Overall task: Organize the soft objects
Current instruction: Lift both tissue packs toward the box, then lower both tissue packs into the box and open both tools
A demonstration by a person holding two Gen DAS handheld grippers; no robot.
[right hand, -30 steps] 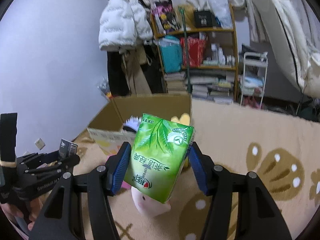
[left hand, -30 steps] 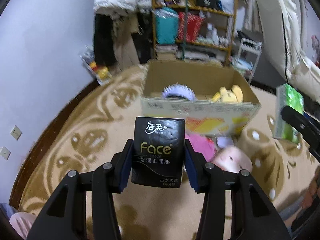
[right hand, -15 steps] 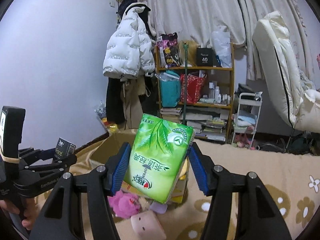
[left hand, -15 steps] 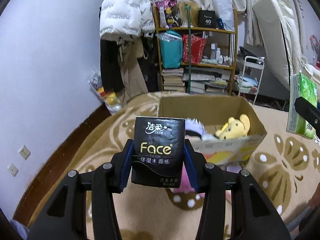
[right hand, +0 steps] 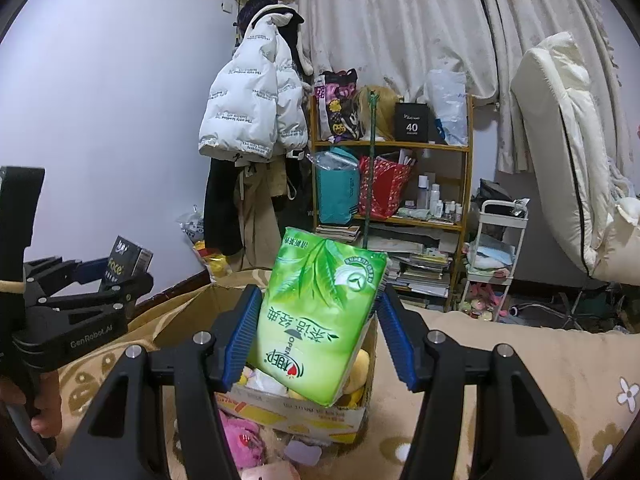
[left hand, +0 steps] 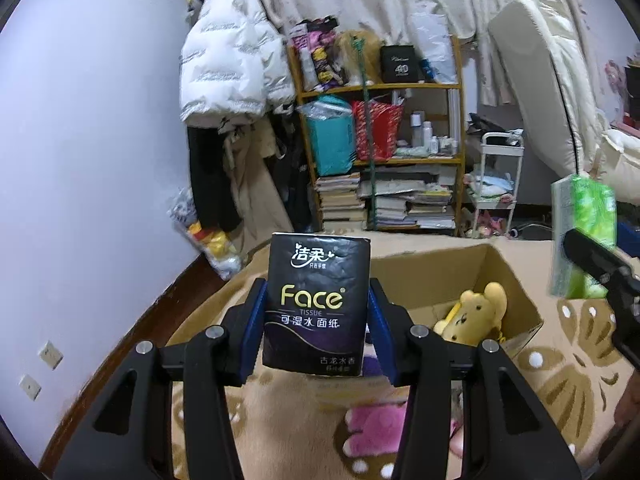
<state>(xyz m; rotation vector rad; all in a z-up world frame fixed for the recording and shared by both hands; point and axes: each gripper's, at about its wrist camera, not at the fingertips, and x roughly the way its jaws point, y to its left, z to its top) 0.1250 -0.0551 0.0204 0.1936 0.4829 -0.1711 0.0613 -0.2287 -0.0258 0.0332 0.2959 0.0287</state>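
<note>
The left gripper [left hand: 317,312] is clenched on a black Face tissue pack [left hand: 317,306], held upright in the air. The right gripper [right hand: 316,324] squeezes a green tissue pack [right hand: 320,320], tilted, above the open cardboard box [left hand: 516,280] on the patterned carpet [right hand: 520,360]. A yellow plush bear [left hand: 476,312] sits inside the box; a pink plush toy [left hand: 376,428] lies on the carpet in front of it. Behind stands a cluttered wooden shelf [right hand: 466,184].

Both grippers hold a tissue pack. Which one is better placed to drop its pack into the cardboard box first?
Probably the right gripper: its green tissue pack appears over the cardboard box opening. The left gripper holds the black tissue pack at the near-left rim.
</note>
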